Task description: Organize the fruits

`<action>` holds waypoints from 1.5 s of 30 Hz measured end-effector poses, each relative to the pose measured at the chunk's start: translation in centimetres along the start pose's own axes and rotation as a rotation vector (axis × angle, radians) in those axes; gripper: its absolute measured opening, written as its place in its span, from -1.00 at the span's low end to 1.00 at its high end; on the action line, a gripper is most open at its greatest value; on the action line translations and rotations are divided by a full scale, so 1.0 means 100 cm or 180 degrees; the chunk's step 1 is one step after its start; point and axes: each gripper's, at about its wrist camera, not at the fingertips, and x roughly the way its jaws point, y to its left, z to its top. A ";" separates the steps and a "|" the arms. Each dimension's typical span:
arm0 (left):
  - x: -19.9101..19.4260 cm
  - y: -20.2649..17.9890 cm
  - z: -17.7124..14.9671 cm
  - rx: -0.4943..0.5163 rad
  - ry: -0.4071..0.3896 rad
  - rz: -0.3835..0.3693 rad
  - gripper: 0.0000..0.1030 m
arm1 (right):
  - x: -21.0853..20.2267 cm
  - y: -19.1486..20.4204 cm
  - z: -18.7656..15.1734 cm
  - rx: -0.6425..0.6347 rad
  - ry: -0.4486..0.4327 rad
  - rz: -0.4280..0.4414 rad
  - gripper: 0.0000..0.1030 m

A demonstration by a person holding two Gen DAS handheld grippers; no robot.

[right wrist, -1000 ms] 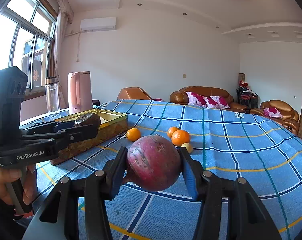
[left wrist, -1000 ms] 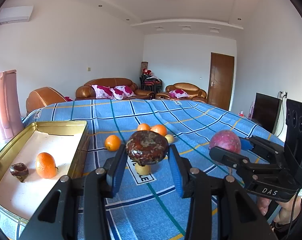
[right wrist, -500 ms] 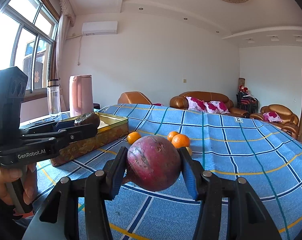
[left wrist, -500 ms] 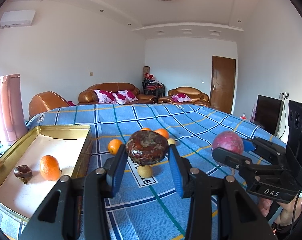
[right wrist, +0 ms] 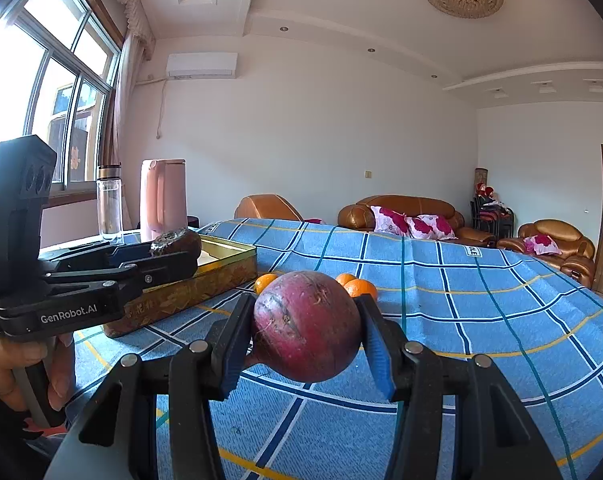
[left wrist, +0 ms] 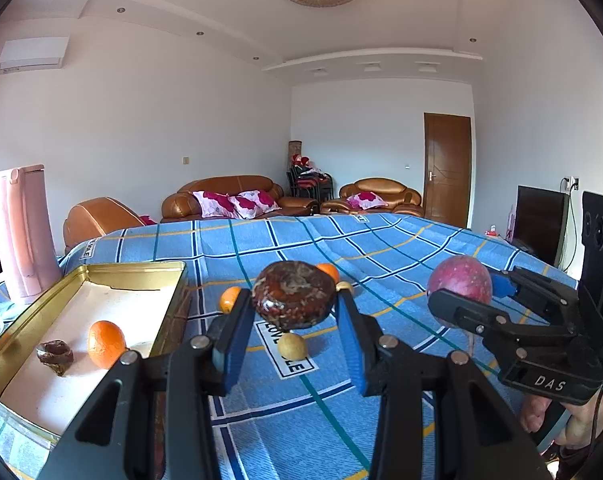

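Item: left gripper (left wrist: 294, 322), fingers clenched on a dark brown mottled fruit (left wrist: 293, 300), carried clear of the table (left wrist: 381, 256), just right of the tray.
Item: right gripper (right wrist: 307, 342), fingers clamped around a round reddish-purple fruit (right wrist: 307, 326), likewise lifted off the checked blue cloth; seen from the left camera near the right edge, level with the brown fruit.
Item: gold tin tray (left wrist: 173, 312), at the table's left side; held one orange (left wrist: 106, 343) and a small shrivelled brown piece (left wrist: 55, 356) on its pale floor, most of the floor bare.
Item: loose fruit on the cloth beyond the fingers: one orange (left wrist: 230, 299) near the tray wall, one further orange (left wrist: 328, 271) and a small yellowish fruit (left wrist: 292, 346); exact count behind the held fruit not clear.
Item: pink kettle (left wrist: 23, 232), behind the tray, not part of the job.

Step judged: transport, both fruits lifted and not yet over the tray.
Next move judged: swing leftward over the tray rim, left load first, lower onto bare floor away from the orange, then release; avoid rolling of the round fruit on release.
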 end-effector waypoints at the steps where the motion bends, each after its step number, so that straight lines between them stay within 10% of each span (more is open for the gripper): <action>1: 0.000 0.000 0.000 0.0007 -0.0008 0.0006 -0.16 | -0.001 0.000 0.000 -0.0004 -0.0016 0.0005 0.04; 45: -0.027 0.028 0.016 0.0021 -0.0169 0.0545 -0.16 | 0.017 0.041 0.039 -0.0343 0.0035 0.0325 0.04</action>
